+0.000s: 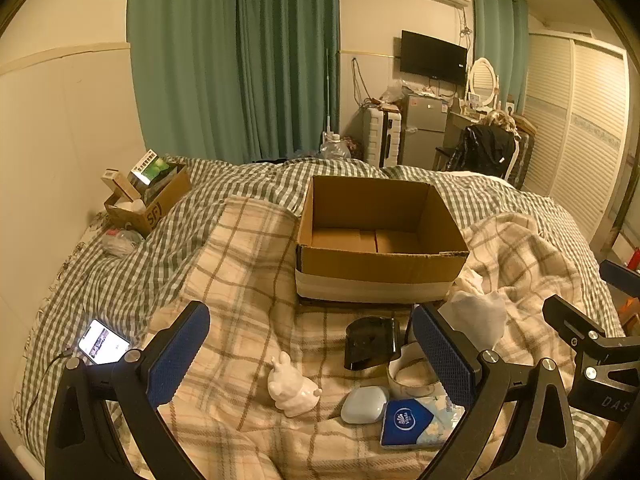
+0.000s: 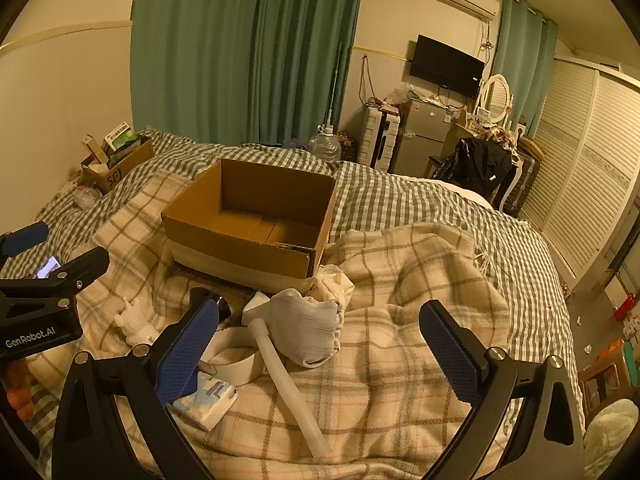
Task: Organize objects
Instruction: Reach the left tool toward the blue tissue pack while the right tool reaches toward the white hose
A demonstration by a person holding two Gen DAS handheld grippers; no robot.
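Currently both tools, left and right, gape wide holding nothing above the bed, where figurine, case, tissues and glove lie before the box.

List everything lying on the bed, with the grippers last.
cardboard box: one, brown, open and empty, mid-bed
small carton: one, brown, packed with boxes, by the wall
rabbit figurine: one, white, on the plaid blanket
earbud case: one, pale blue, beside the tissue pack
black device: one, before the box
tape roll: one, white
glove: one, grey-white
white tube: one
phone: one, screen lit
left hand-held gripper: open
right hand-held gripper: open
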